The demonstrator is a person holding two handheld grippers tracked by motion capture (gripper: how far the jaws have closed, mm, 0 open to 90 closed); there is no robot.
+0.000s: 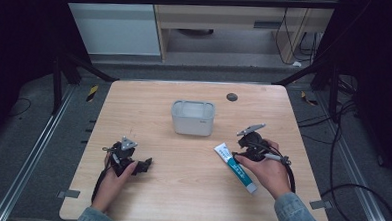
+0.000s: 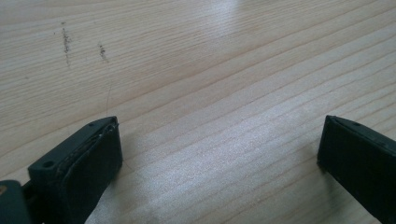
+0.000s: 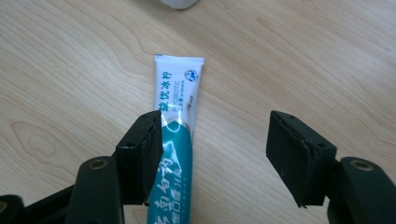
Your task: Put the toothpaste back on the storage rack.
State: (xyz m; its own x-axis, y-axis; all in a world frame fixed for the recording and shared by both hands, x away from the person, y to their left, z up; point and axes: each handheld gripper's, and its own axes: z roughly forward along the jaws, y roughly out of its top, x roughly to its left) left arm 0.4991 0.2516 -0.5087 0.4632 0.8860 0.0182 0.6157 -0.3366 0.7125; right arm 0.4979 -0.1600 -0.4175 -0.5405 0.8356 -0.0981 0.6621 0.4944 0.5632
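Tube (image 1: 235, 168) on table (image 1: 180, 190) — right of, nearer than bin (image 1: 192, 118)

Pale wooden table (image 1: 190, 190) at centre, on grey floor (image 1: 27, 148) with metal rails (image 1: 29, 156) along left and right. Light cabinet (image 1: 112, 27) and wooden furniture (image 1: 228, 17) far behind. Black cables (image 1: 350, 190) trailing at right; dark curtains (image 1: 17, 37) either side.
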